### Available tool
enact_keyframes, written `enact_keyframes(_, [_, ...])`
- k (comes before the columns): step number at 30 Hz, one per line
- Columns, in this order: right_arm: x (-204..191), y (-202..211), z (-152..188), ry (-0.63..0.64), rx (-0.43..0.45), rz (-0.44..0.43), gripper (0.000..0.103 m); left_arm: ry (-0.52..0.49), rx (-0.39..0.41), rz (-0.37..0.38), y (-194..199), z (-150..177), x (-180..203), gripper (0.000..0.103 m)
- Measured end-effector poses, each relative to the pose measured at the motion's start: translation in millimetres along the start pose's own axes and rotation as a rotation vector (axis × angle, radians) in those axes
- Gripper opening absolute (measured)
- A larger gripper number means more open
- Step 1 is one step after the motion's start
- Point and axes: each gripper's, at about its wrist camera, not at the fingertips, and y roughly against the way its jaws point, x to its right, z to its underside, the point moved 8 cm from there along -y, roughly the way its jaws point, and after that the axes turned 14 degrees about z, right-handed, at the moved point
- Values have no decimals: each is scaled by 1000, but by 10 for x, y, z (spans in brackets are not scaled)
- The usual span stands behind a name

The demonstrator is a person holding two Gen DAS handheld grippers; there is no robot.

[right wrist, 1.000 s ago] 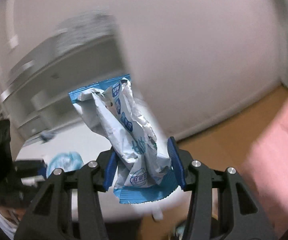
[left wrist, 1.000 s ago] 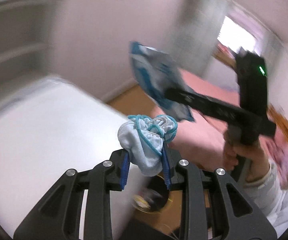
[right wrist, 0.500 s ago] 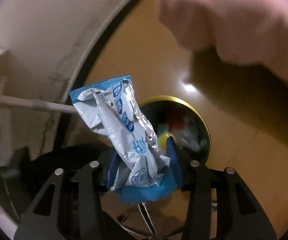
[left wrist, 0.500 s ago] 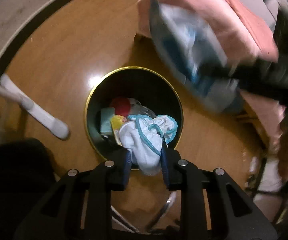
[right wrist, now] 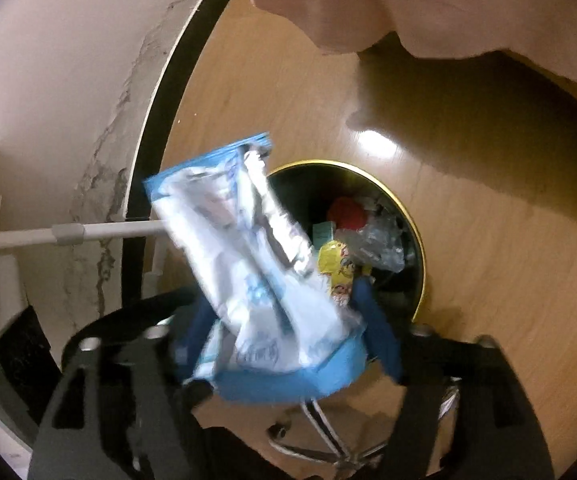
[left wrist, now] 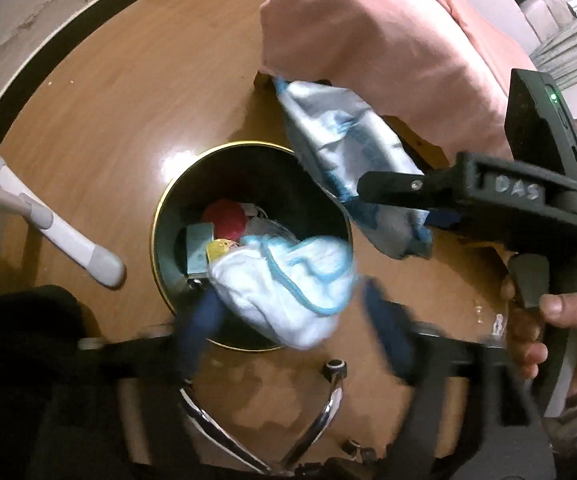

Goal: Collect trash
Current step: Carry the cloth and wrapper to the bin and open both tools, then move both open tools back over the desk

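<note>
A black bin with a gold rim (left wrist: 156, 236) stands on the wooden floor and holds several pieces of trash. Right above its near edge, my left gripper (left wrist: 288, 296) has its jaws opening. A crumpled white cloth with teal trim (left wrist: 288, 284) lies loose between the blurred blue pads (left wrist: 200, 320). My right gripper (right wrist: 284, 304) is opening too. A blue and white foil wrapper (right wrist: 248, 264) tilts free between its pads over the bin (right wrist: 420, 248). In the left wrist view the right gripper (left wrist: 408, 204) and the wrapper (left wrist: 344, 148) hang over the bin's far right rim.
A pink bedspread (left wrist: 388, 40) overhangs the floor just behind the bin. A chrome chair base (left wrist: 328, 400) and a black seat (left wrist: 20, 340) sit close in front. A white furniture leg (left wrist: 60, 236) lies left of the bin. A hand (left wrist: 544, 320) grips the right tool.
Both grippers came down from table height and now point down at the bin. Their jaws have spread apart, and the cloth and the wrapper are no longer pinched.
</note>
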Motion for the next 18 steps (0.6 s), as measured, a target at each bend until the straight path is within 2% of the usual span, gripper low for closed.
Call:
enact_keyframes(2, [9, 26, -12, -22, -15, -6, 86, -4, -7, 5, -17, 3, 22, 88])
enact_keyframes(5, [28, 102, -51, -27, 5, 7, 86, 7, -24, -1, -44, 18, -2, 91])
enact_keyframes(8, [89, 309, -133, -47, 66, 42, 86, -31, 18, -6, 57, -24, 106, 91])
enact_keyframes(9, [125, 461, -186, -55, 117, 76, 86, -66, 40, -8, 119, -44, 181, 91])
enact_keyframes(11, [183, 740, -277, -63, 215, 146, 86, -209, 124, -14, 427, -111, 572, 91])
enact_keyframes(13, [229, 1222, -392, -65, 379, 248, 86, -316, 207, -3, 793, -153, 959, 91])
enact_keyframes(14, [233, 1522, -432, -64, 480, 307, 89, -391, 295, 6, 1207, -165, 1270, 91])
enact_keyframes(15, [226, 1789, -452, -64, 568, 357, 95, -426, 356, 10, 1504, -158, 1435, 91])
enact_keyframes(16, [209, 2136, -448, -74, 680, 420, 96, -448, 407, 11, 1785, -133, 1550, 91])
enact_keyframes(18, [84, 2761, -343, -81, 889, 464, 96, -441, 542, -27, 2566, -41, 1644, 91])
